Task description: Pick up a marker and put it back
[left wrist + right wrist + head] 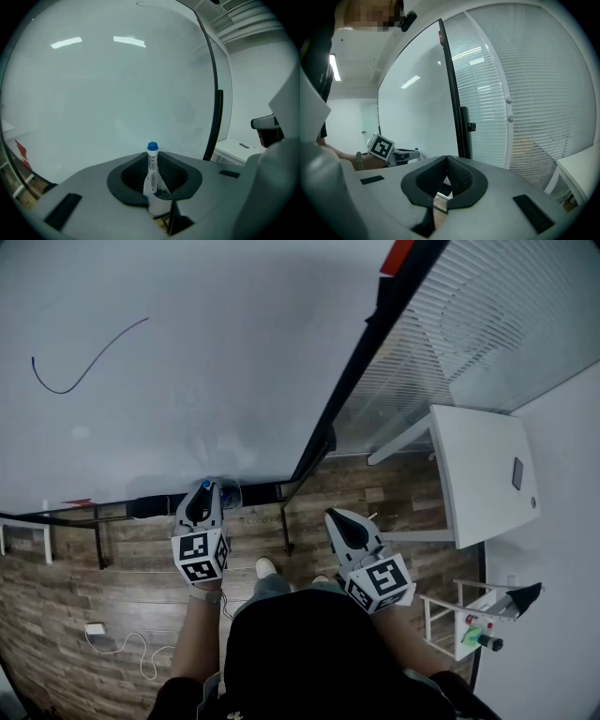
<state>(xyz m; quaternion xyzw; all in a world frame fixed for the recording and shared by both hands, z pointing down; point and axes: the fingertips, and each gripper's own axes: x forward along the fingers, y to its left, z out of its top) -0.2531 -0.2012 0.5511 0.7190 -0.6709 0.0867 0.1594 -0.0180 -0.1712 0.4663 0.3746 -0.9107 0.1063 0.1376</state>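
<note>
The left gripper (153, 159) is pinching the blue-capped marker (151, 172) between its pad tips. The marker is standing upright in a small pale cup (158, 202) at the foot of the whiteboard (108, 93). The right gripper (446, 161) is hanging apart on the other side, its jaws pressing together on nothing, pointing towards the board's black frame (452, 93) above the wood floor (66, 615).
</note>
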